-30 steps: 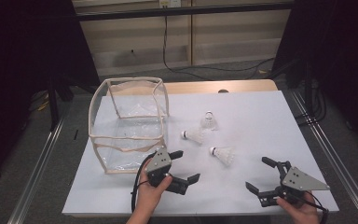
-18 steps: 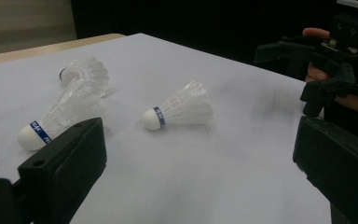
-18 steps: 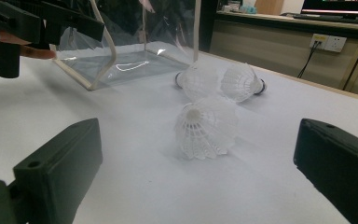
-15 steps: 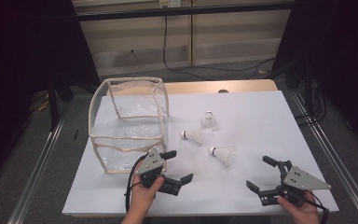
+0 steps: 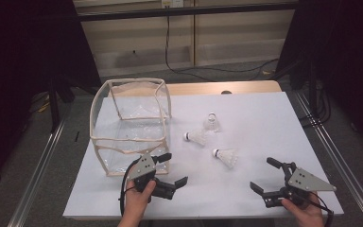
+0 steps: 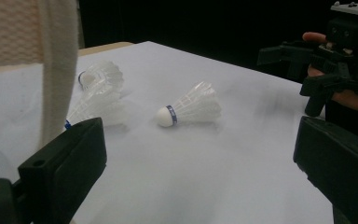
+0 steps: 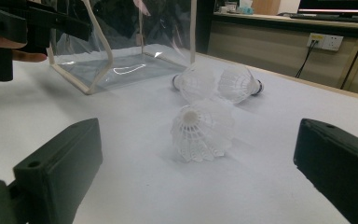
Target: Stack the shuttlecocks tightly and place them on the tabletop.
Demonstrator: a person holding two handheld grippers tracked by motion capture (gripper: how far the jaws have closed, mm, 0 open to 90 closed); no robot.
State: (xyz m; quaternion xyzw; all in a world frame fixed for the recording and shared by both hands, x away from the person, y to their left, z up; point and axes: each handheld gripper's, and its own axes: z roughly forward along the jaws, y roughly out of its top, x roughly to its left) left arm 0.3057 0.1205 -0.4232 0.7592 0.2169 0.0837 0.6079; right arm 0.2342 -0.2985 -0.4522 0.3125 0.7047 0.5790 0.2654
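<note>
Holding a two-jaw gripper in each hand, I have both low over the near edge of the white table. My left gripper sits near the near-left part of the surface, just beside the near right corner of a clear bag with a cream frame; its jaws are spread wide with nothing between them. My right gripper sits toward the near-right corner, its jaws also spread wide and holding nothing.

Three white shuttlecocks lie around the middle of the table, between my grippers and the far edge. The nearest shuttlecock lies on its side, closest to my right gripper, its cork tip toward the bag. The middle shuttlecock lies on its side just right of the bag, its cork tip also toward the bag. The farthest shuttlecock stands a little beyond it.

In the left gripper view, the nearest shuttlecock lies between my jaws, well ahead of them, with a blue band behind its cork. In the right gripper view, its feather skirt faces me.
</note>
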